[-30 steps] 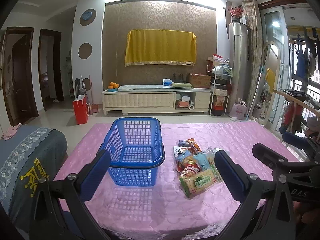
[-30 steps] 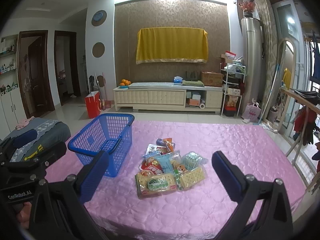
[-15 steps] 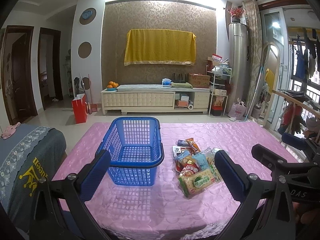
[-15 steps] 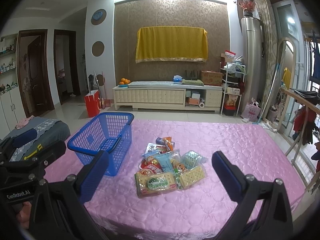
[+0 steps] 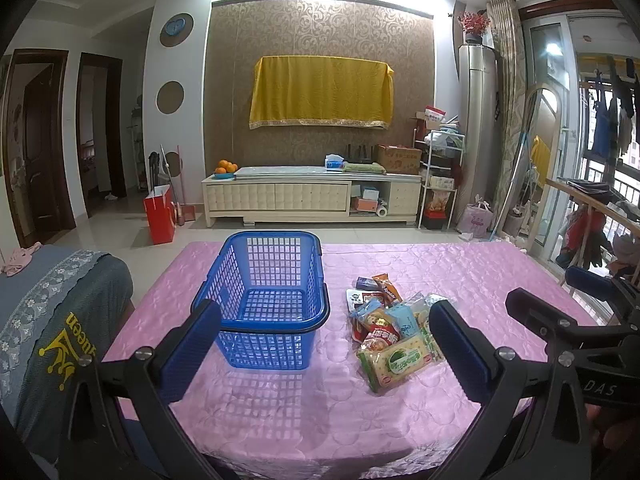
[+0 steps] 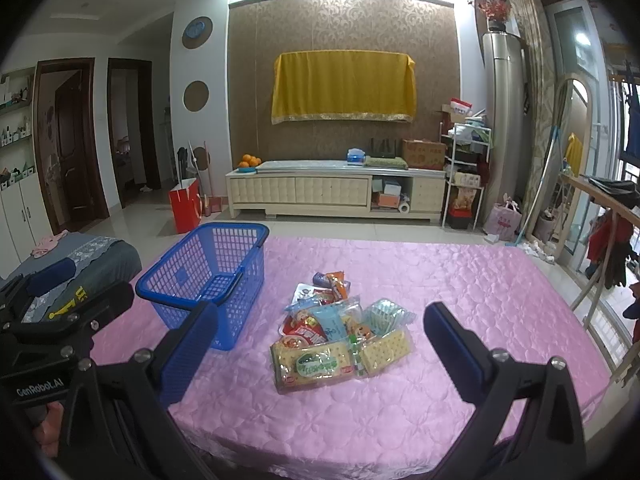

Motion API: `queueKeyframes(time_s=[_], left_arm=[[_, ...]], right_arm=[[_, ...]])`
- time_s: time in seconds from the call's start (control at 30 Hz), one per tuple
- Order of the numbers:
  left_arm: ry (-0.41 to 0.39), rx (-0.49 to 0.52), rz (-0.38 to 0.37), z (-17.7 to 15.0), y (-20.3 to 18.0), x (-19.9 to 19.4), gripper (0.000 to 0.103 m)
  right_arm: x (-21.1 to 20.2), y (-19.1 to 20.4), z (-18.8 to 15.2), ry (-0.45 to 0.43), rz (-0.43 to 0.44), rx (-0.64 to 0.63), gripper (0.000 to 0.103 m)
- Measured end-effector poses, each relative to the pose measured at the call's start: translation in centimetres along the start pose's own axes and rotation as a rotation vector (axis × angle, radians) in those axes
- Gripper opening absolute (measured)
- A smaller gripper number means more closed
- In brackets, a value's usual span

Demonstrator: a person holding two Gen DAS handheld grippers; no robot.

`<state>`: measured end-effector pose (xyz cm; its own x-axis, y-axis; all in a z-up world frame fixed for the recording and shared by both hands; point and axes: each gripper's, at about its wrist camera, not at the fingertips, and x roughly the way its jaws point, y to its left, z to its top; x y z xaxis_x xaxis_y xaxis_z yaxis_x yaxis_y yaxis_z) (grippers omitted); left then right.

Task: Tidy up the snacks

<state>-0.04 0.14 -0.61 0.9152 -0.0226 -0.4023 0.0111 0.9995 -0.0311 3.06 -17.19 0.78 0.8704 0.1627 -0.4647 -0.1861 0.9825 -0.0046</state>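
An empty blue plastic basket (image 5: pixel 266 300) (image 6: pixel 208 276) stands on the pink tablecloth (image 5: pixel 320 408) (image 6: pixel 460 292). To its right lies a heap of snack packets (image 5: pixel 394 330) (image 6: pixel 340 326), with a long cracker pack (image 5: pixel 394 362) (image 6: pixel 316 364) nearest me. My left gripper (image 5: pixel 324 344) is open, held above the near table edge, in front of the basket. My right gripper (image 6: pixel 320 344) is open too, hovering short of the snack heap. Neither holds anything. Each view shows the other gripper at its side edge.
A grey cloth-covered seat (image 5: pixel 48 312) sits left of the table. Beyond the table are a tiled floor, a red bag (image 5: pixel 160 214), a cream TV cabinet (image 5: pixel 312 200) and a drying rack (image 5: pixel 592 216) at the right.
Both grippers have eased slightly forward and down toward the table; the basket and snacks stay where they were. Both remain open.
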Motion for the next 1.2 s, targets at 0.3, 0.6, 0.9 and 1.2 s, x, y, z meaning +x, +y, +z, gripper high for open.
queueKeyframes(time_s=[0.3, 0.6, 0.9, 1.2], left_arm=[[0.005, -0.003, 0.0, -0.29, 0.11, 0.1, 0.103], [0.013, -0.01, 0.0, -0.18, 0.1, 0.12, 0.103], [0.023, -0.012, -0.005, 0.01, 0.37, 0.4, 0.103], [0.029, 0.003, -0.016, 0.26, -0.05, 0.77, 0.103]], right_arm=[[0.16, 0.25, -0.12, 0.006, -0.001, -0.005, 0.103], [0.46, 0.35, -0.24, 0.012, 0.001, -0.006, 0.103], [0.56, 0.16, -0.22, 0.013, -0.007, -0.009, 0.103], [0.66, -0.12, -0.21, 0.016, -0.011, -0.012, 0.103]])
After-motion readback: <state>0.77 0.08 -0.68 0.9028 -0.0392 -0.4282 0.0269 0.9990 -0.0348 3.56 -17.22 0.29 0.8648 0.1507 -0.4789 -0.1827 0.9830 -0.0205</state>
